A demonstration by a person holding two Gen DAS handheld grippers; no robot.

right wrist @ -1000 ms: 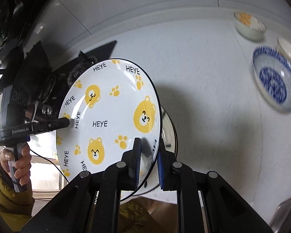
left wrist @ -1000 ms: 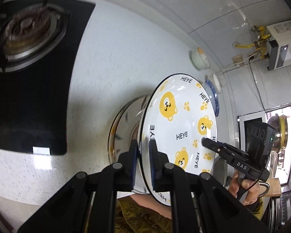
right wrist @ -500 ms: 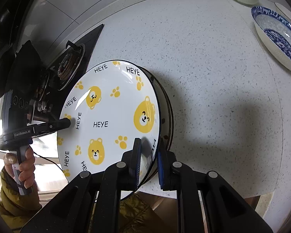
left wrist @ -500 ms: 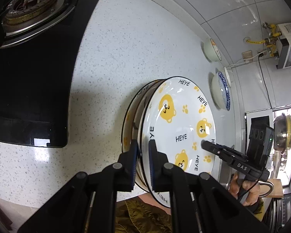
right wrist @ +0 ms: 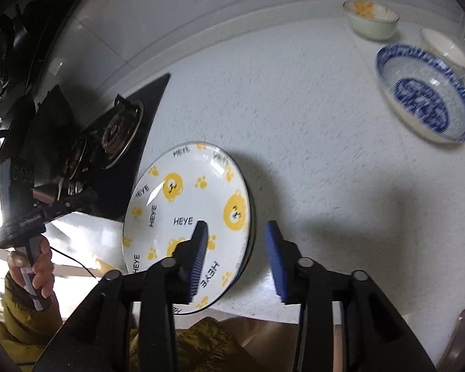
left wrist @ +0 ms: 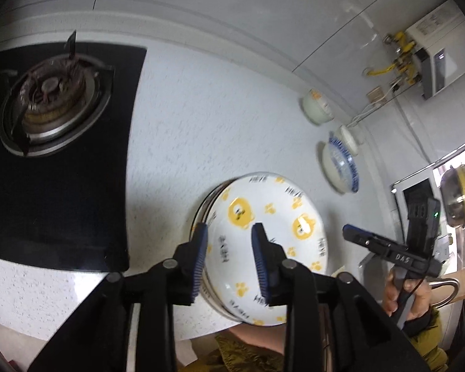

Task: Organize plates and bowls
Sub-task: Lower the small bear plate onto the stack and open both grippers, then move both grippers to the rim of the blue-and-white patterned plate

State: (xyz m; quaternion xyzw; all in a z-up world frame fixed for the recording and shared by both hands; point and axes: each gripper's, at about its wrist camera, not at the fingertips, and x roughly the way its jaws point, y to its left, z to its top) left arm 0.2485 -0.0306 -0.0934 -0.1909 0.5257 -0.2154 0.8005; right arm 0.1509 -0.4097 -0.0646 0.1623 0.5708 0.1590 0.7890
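Released now, bear-print plate lies flat atop the stack.

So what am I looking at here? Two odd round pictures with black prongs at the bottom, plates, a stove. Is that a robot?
No robot: a person holds a two-finger tool in each hand, with a wide-angle camera on each looking along its fingers. One picture comes from the left gripper, the other from the right gripper. Each also shows the other tool in a hand. On the counter lies a bear plate atop a stack, beside a gas burner. Further off sit a blue bowl and two smaller bowls. Both grippers' jaws are opening; nothing is held.
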